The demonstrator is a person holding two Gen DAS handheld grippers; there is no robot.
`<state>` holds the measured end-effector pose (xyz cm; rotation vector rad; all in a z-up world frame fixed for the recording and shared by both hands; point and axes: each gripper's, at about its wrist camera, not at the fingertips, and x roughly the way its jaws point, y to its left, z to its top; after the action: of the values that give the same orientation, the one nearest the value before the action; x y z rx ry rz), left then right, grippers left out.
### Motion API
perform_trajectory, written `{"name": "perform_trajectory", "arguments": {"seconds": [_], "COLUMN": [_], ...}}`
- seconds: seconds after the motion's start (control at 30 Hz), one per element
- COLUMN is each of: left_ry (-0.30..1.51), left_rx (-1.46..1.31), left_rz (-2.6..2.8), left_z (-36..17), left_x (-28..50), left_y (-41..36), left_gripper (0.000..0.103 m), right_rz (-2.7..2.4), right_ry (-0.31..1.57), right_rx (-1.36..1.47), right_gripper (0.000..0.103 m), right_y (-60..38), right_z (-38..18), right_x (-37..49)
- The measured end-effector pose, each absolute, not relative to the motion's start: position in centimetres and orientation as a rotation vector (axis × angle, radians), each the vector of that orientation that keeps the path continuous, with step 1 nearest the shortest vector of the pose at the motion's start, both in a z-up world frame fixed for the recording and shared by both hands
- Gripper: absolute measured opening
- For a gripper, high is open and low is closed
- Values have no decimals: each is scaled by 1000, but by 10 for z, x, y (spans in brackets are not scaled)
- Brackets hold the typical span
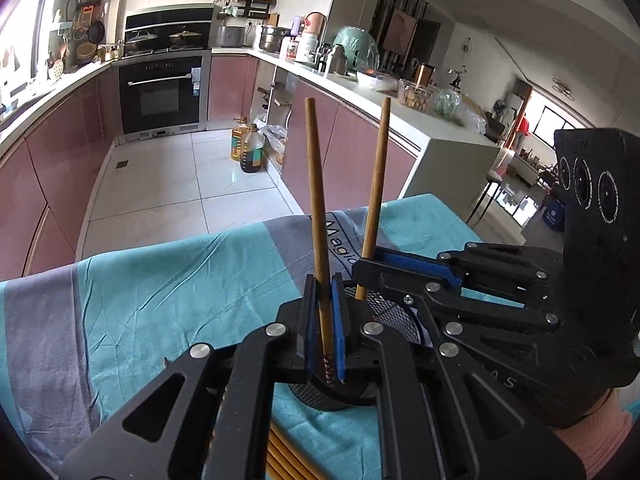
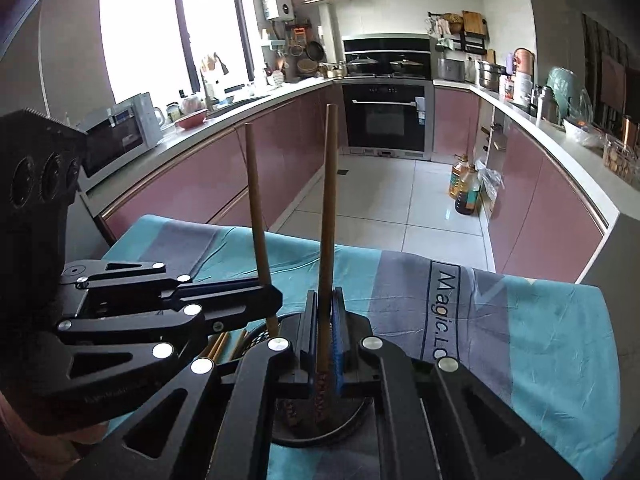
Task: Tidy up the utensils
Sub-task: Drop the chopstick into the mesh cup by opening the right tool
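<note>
My left gripper (image 1: 323, 322) is shut on a wooden chopstick (image 1: 317, 208), held upright over a black mesh holder (image 1: 394, 314) on the teal and grey cloth. My right gripper (image 2: 325, 334) is shut on a second wooden chopstick (image 2: 326, 208), also upright over the same holder (image 2: 320, 432), its patterned tip inside. Each gripper shows in the other's view: the right one (image 1: 370, 264) at the holder's far rim, the left one (image 2: 272, 300) to the left. Several more chopsticks (image 1: 280, 456) lie on the cloth under my left gripper; they also show in the right wrist view (image 2: 220, 346).
The cloth-covered table (image 1: 160, 280) ends ahead, with tiled kitchen floor beyond. Pink cabinets line both sides, an oven (image 2: 386, 116) stands at the back, and oil bottles (image 1: 248, 148) sit on the floor by the right counter.
</note>
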<state>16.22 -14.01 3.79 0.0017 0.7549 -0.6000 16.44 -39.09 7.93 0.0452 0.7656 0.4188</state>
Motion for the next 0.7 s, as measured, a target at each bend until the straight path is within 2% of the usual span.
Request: {"name": "perform_trajectory", "arguments": {"seconds": [0.1, 0.13, 0.17, 0.23, 0.5, 0.57, 0.7], "left_ry": [751, 749, 746, 724, 614, 586, 574], "left_rx": [9, 10, 10, 8, -1, 9, 59], "left_rz": [-590, -586, -584, -556, -495, -471, -415], "left_z": [37, 38, 38, 41, 63, 68, 61], "left_x": [165, 165, 166, 161, 131, 117, 91], "left_y": [-140, -139, -138, -133, -90, -75, -45], "left_gripper": [8, 12, 20, 24, 31, 36, 39], "right_rz": [409, 407, 404, 391, 430, 478, 526], "right_ry": [769, 769, 766, 754, 655, 624, 600], "right_rx": [56, 60, 64, 72, 101, 83, 7], "right_gripper": [7, 7, 12, 15, 27, 38, 39], "right_y": [-389, -389, -389, -391, -400, -397, -388], "right_z": [78, 77, 77, 79, 98, 105, 106], "right_x": [167, 168, 168, 167, 136, 118, 87]}}
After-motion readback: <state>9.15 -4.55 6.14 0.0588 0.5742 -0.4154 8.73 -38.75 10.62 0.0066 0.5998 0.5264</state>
